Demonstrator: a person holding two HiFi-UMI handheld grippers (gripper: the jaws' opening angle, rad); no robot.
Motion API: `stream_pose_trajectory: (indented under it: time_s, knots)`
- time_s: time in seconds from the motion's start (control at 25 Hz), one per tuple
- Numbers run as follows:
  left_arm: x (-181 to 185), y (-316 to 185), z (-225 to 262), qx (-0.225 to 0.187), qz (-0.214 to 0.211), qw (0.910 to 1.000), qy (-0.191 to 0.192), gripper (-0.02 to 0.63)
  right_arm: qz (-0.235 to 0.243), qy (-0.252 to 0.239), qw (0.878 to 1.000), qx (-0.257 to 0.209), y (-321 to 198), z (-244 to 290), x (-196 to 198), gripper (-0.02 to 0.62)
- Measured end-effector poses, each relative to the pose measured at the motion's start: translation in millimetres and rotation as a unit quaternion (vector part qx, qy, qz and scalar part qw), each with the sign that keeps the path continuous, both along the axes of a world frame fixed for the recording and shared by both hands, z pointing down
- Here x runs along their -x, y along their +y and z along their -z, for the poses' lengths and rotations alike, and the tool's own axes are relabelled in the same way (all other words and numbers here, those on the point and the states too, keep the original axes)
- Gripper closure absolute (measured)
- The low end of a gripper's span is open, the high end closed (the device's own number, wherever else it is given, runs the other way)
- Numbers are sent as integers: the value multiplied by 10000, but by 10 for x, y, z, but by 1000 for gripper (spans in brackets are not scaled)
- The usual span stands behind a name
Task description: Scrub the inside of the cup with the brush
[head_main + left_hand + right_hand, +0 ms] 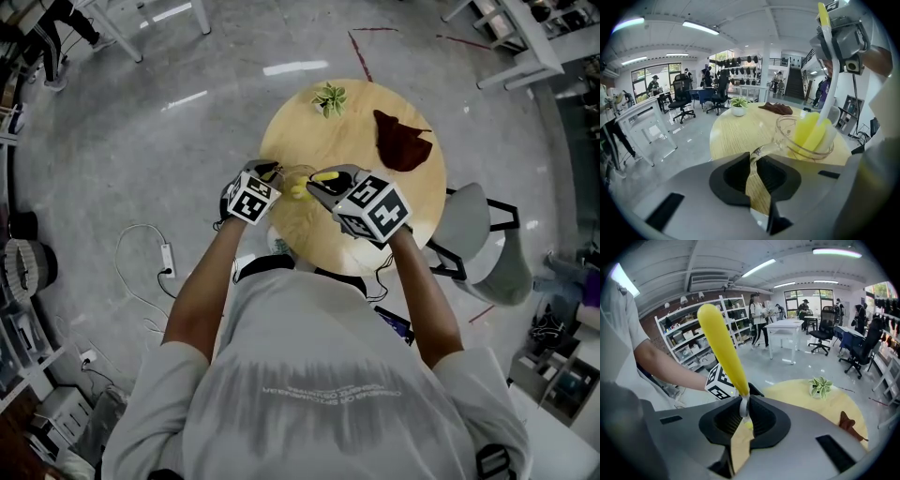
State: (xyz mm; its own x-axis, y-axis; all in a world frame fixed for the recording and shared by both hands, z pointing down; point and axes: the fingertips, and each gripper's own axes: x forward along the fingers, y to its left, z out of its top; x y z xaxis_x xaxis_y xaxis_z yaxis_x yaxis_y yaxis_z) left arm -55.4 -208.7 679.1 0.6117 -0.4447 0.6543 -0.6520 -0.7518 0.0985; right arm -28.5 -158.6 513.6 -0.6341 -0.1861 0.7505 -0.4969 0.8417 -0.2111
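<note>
Item one: my left gripper (756,158). The jaws are drawn close and pinch the thin glass handle of the cup (787,133). The cup is clear glass, mouth up, over the near left part of the round wooden table (412,202). I cannot tell whether its base touches the wood.

Item two: my right gripper (744,412). The jaws are clamped on the shaft of the brush (723,348), just right of the left gripper. The yellow grip sticks up and the yellow sponge head (811,133) sits down inside the cup.

Also on the table: a small potted plant (329,97) at the far edge and a brown cloth (401,141) on the far right.

Beside the table, right: a grey chair (487,244).
</note>
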Motion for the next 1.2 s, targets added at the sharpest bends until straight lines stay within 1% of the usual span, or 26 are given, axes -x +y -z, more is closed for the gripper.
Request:
stream_pose_trajectory:
  time_s: [0.08,0.16,0.4,0.56,0.68,0.88,1.08,1.2]
  knots:
    - [-22,30,-3,13,-24,10000,11,549,186,169,9997,28,63,-120,42,532]
    - [-39,52,-2,28,-27,10000,8,549,311,181,9993,73,104,-178,85,534]
    - [-1,38,-2,40,35,10000,52,549,447,225,9987,132,56,-193,119,533]
    - [-5,28,-4,58,123,9998,131,551,566,317,9977,192,68,-151,26,534]
    - [-26,28,0,54,119,9998,126,551,708,369,9967,176,39,-6,-57,534]
    - [7,31,-11,63,166,9998,104,551,970,410,9944,108,26,252,-27,535]
    - [-4,1,30,0,87,10000,43,551,1127,555,9920,127,53,208,3,535]
    - [-17,-20,22,-31,87,10000,37,551,1222,741,9897,127,74,107,13,535]
